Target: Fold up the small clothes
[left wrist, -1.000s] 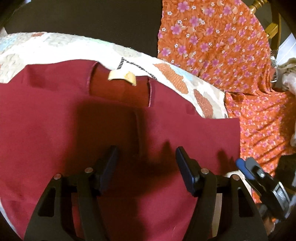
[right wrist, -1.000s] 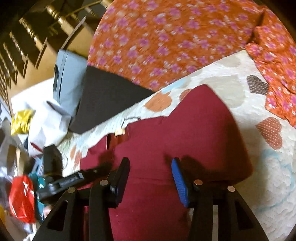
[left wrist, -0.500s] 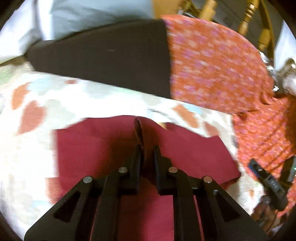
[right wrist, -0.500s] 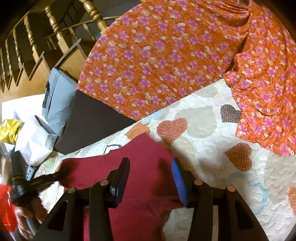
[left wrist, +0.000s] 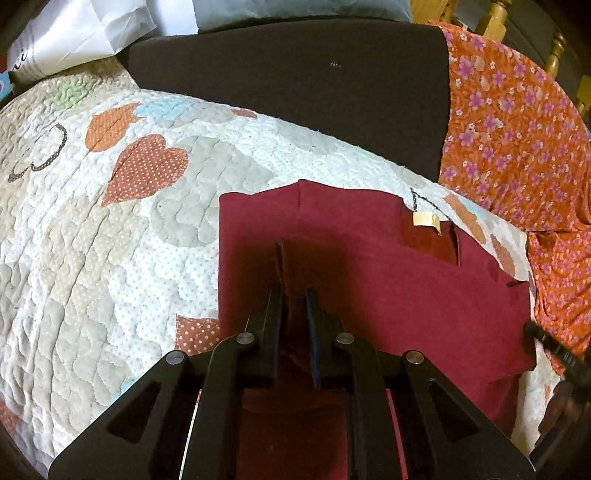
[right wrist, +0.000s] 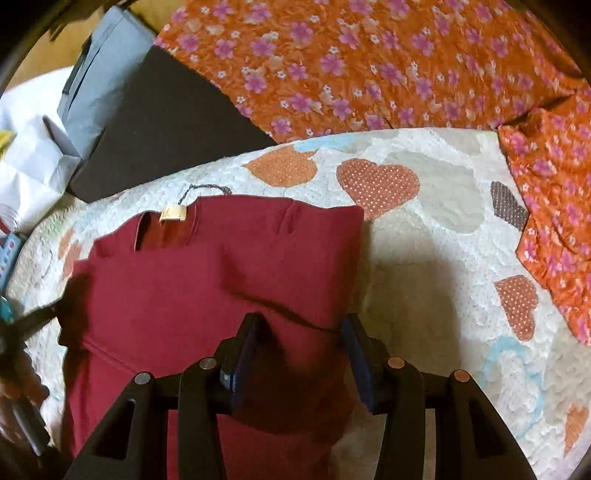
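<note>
Maroon shirt (left wrist: 369,280) on the quilt (left wrist: 92,258) now lies half-folded, its edge freshly pinched in the clenched left claw (left wrist: 293,306), right claw (right wrist: 299,347) parted at three o'clock, grasping nothing.

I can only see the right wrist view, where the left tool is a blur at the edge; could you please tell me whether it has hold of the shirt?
Observer: Yes. The left tool is shut on a raised pinch of the red shirt.
Operator: Thank you. Is there anything beyond the flowered cloth that my view misses?
Observer: A wooden chair stands just past the flowered cloth, at its far side.
</note>
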Demonstrator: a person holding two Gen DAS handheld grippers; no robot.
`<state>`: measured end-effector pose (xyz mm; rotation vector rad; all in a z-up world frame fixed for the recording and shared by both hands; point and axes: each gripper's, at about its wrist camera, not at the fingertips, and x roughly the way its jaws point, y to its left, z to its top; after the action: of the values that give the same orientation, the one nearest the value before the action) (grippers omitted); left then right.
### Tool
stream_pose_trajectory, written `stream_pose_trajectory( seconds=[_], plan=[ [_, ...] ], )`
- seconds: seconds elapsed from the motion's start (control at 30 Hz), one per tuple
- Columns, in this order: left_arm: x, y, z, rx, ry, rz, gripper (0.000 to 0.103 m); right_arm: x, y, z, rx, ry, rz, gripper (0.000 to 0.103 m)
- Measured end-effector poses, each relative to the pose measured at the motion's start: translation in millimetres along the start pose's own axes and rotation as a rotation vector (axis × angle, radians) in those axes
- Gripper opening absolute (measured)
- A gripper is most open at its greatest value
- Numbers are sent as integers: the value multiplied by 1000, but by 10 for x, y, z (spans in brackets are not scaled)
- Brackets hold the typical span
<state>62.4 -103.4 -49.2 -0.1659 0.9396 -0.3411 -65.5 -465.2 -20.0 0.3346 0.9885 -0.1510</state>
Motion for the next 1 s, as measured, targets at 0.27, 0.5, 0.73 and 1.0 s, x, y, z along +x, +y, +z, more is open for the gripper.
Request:
stream_pose_trajectory(
  seconds=[0.27,0.5,0.73,1.0],
  plan=[
    [-41,38,-26,-12,-22,-33,11,416,-182,303,60,45,52,11],
    [115,-26,-187,34,27,10,11,536,-235,371,-14,-18,-100,10],
    [34,-9,-211,33,5,22,12,-2,-172,257,-17,-69,-112,18],
    [70,-40,-276,63,-3,46,13,85,193,-193,-203,45,-93,18]
  ],
)
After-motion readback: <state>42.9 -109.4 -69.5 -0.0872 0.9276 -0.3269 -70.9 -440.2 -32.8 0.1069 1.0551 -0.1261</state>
